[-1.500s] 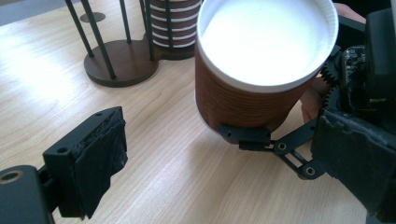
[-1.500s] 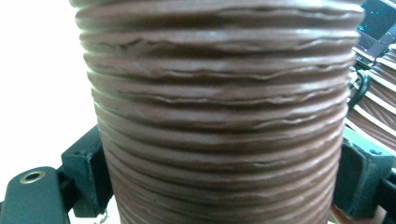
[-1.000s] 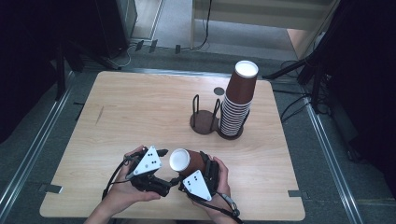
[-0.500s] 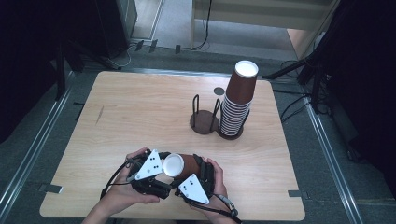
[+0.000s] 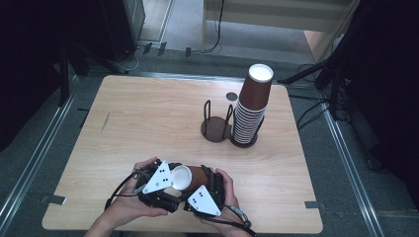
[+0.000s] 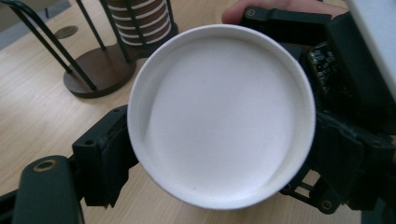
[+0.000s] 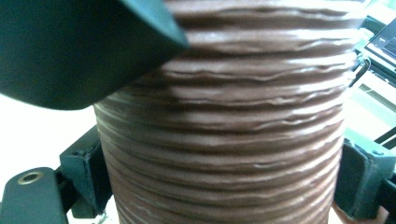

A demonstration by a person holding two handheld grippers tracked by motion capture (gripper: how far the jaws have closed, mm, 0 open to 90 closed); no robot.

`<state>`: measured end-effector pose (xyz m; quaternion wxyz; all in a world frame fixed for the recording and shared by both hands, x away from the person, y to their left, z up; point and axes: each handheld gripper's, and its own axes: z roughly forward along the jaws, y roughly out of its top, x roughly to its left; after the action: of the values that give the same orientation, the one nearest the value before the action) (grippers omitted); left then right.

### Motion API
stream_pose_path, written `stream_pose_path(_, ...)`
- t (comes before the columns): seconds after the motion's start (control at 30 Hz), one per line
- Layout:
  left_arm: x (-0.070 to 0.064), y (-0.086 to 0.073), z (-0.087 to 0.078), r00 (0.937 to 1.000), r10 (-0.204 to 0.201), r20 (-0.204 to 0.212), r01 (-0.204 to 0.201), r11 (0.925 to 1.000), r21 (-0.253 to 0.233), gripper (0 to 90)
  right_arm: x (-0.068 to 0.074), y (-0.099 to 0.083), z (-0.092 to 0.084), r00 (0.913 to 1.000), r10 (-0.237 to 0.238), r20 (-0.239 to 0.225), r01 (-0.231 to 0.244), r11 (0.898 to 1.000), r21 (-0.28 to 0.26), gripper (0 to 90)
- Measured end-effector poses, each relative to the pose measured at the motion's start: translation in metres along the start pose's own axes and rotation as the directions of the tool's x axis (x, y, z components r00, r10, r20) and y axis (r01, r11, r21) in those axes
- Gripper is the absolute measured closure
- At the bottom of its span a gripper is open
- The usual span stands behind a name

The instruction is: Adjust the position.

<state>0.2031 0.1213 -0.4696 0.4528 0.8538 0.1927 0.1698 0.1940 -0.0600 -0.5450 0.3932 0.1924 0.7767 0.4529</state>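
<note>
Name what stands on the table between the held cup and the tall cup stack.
In the high view, an empty wire cup holder on a round dark base stands between the held cup and the stack, touching the stack's holder.

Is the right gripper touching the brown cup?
Touching. The right gripper view shows the right gripper with both jaws pressed on the ribbed sides of the brown cup, no gap.

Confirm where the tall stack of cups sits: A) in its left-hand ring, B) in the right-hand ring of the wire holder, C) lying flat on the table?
B: the high view shows the stack of cups upright in the wire holder's right ring, the left ring bare.
</note>
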Motion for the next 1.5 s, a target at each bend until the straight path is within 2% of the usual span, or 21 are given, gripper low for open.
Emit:
stream_pose_path(0.07, 0.0, 0.0, -0.001, 1.0, 0.003, -0.005, -0.003, 1.0, -0.006, 20.8, 0.0, 0.0, -0.001, 0.9999, 0.004, -0.015, -0.004, 1.0, 0.0, 11.1)
stream_pose_path(0.37, -0.001, 0.0, -0.001, 0.9997, 0.003, 0.024, -0.003, 0.9999, -0.01, 23.5, -0.001, 0.0, 0.0, 0.9997, 0.001, -0.023, 0.0, 1.0, 0.024, 8.6)
stream_pose_path(0.43, -0.002, 0.0, -0.001, 0.9997, 0.003, 0.025, -0.002, 0.9999, -0.011, 23.7, 0.0, 0.001, -0.002, 0.9997, 0.017, -0.015, -0.016, 0.998, 0.059, 3.4)
stream_pose_path(0.47, -0.002, 0.0, -0.001, 0.9997, 0.0, 0.023, 0.0, 0.9999, -0.012, 23.8, 0.0, 0.002, -0.002, 0.9998, 0.017, -0.005, -0.016, 0.998, 0.056, 0.0)
stream_pose_path(0.53, -0.001, 0.0, -0.002, 0.9996, -0.009, 0.025, 0.01, 0.9997, -0.024, 23.8, -0.002, 0.003, -0.004, 0.999, 0.044, -0.009, -0.044, 0.998, 0.043, 0.0)
stream_pose_path(0.6, 0.002, 0.0, -0.004, 0.9997, -0.015, 0.02, 0.016, 0.9993, -0.034, 23.9, -0.003, 0.004, -0.005, 0.9987, 0.05, -0.01, -0.049, 0.998, 0.038, 0.0)
stream_pose_path(0.77, 0.006, -0.003, -0.009, 0.9988, -0.041, -0.025, 0.039, 0.9962, -0.078, 24.1, -0.009, 0.006, -0.009, 0.9962, 0.086, -0.01, -0.086, 0.996, 0.014, 0.0)
stream_pose_path(1.03, 0.014, -0.007, -0.013, 0.9939, -0.077, -0.079, 0.065, 0.9873, -0.145, 24.1, -0.014, 0.012, -0.014, 0.9959, 0.09, 0.01, -0.09, 0.996, -0.014, 0.0)
stream_pose_path(1.27, 0.021, -0.01, -0.015, 0.9836, -0.121, -0.134, 0.092, 0.9744, -0.205, 24.1, -0.017, 0.017, -0.018, 0.9934, 0.111, 0.027, -0.11, 0.993, -0.038, 0.0)
stream_pose_path(1.37, 0.026, -0.012, -0.018, 0.974, -0.174, -0.145, 0.132, 0.9559, -0.262, 24.1, -0.019, 0.019, -0.019, 0.9917, 0.122, 0.041, -0.12, 0.992, -0.046, 0.0)
stream_pose_path(1.5, 0.031, -0.014, -0.022, 0.96, -0.219, -0.175, 0.158, 0.9392, -0.305, 24.1, -0.021, 0.02, -0.019, 0.987, 0.151, 0.053, -0.148, 0.987, -0.059, 0.0)
